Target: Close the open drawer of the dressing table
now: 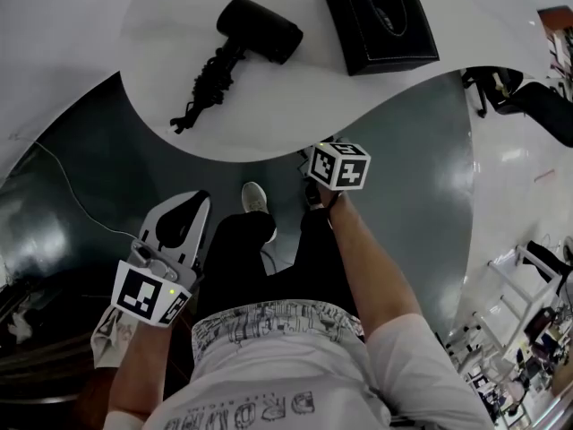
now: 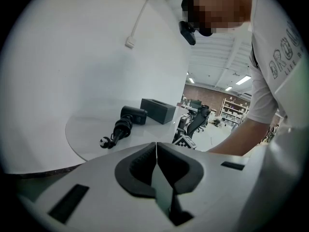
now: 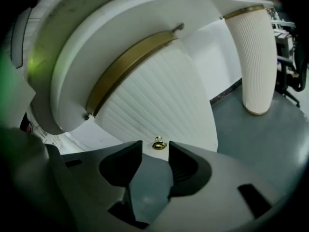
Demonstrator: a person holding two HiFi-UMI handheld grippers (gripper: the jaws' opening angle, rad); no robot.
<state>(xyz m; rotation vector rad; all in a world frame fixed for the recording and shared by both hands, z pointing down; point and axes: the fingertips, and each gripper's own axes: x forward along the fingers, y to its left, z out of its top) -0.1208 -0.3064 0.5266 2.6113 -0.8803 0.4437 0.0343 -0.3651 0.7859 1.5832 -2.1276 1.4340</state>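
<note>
The dressing table's drawer shows in the right gripper view as a white ribbed curved front [image 3: 159,95] with a small brass knob [image 3: 159,144], under a gold band [image 3: 128,64]. My right gripper [image 3: 155,151] is open, and the knob sits just beyond and between its fingertips, with the pads off it. In the head view only the right gripper's marker cube [image 1: 338,166] shows, at the edge of the white tabletop [image 1: 295,106]; its jaws are hidden beneath. My left gripper [image 1: 182,206] hangs low at the left, away from the table, shut and empty [image 2: 156,151].
A black hair dryer [image 1: 255,30] with its coiled cord and a black box [image 1: 376,16] lie on the tabletop. A white ribbed table leg [image 3: 253,57] stands on the dark grey floor [image 3: 270,139]. The person's legs and shoe [image 1: 254,197] are below the table edge.
</note>
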